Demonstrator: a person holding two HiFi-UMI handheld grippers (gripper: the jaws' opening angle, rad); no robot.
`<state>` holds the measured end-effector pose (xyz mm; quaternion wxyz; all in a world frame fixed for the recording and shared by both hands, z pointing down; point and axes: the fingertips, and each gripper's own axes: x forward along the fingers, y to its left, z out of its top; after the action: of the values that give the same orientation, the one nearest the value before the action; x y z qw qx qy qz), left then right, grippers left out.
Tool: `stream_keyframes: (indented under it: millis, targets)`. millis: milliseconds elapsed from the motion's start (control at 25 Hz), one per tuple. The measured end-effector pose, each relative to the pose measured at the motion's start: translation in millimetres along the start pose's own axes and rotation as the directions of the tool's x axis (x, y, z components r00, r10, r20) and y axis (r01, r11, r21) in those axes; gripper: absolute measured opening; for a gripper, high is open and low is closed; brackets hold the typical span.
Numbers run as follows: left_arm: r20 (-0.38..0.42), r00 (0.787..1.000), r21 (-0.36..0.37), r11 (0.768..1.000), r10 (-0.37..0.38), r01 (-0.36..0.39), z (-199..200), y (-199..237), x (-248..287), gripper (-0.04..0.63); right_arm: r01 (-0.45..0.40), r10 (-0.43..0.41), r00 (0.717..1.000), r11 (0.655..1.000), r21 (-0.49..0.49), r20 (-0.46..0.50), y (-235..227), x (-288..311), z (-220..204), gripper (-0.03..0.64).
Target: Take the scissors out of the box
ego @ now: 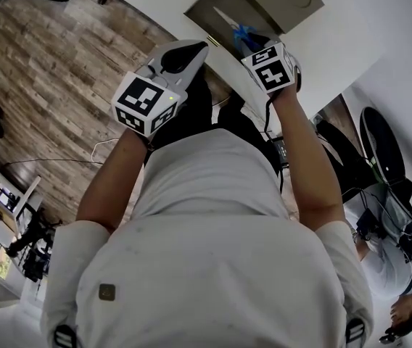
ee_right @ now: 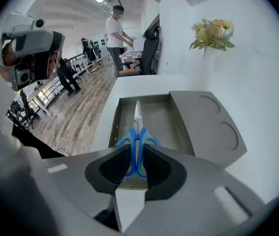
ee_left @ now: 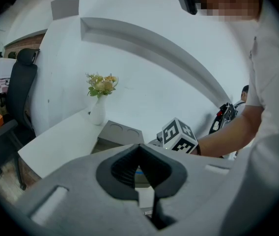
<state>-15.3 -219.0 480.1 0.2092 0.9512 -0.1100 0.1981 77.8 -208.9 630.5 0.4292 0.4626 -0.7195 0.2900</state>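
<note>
right hand-held gripper clamps the blue scissors over the open box

the right hand-held gripper (ee_right: 137, 149) has its dark ribbed pads pressed on the blue handles of the scissors (ee_right: 137, 132), one pad on each side. the closed steel blades point away from it, over the inside of the grey box (ee_right: 114, 127). whether the blade tip touches the box floor cannot be told. the box stands open on the white surface (ee_right: 129, 85). its lid (ee_right: 208, 127), with two round recesses, lies folded out to the right. beyond the lid, a white vase of yellow flowers (ee_right: 210, 33) stands on the same surface.

in the head view this right hand-held gripper (ego: 248, 40) sits at the near edge of the box (ego: 217, 9), with a bit of the blue scissors (ego: 244, 31) showing at its tip.

the left hand-held gripper (ee_left: 139, 149) is closed on nothing, its pad tips meeting at the far end. it hangs just left of the right one, off the edge of the surface (ee_left: 61, 141), above the wooden floor (ego: 54, 71). its own view looks across to the box (ee_left: 122, 132), the vase of flowers (ee_left: 100, 90) and the right one's marker cube (ee_left: 178, 136).
</note>
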Motion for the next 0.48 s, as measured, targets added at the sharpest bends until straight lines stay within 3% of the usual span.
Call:
stream_keyframes:
  millis: [480]
  targets:
    - [0.041, 0.999, 0.016, 0.999, 0.029, -0.030, 26, -14, 7, 0.000, -0.001, 0.000, 0.993, 1.000, 0.007, 0.119, -12, -55, 23, 0.098]
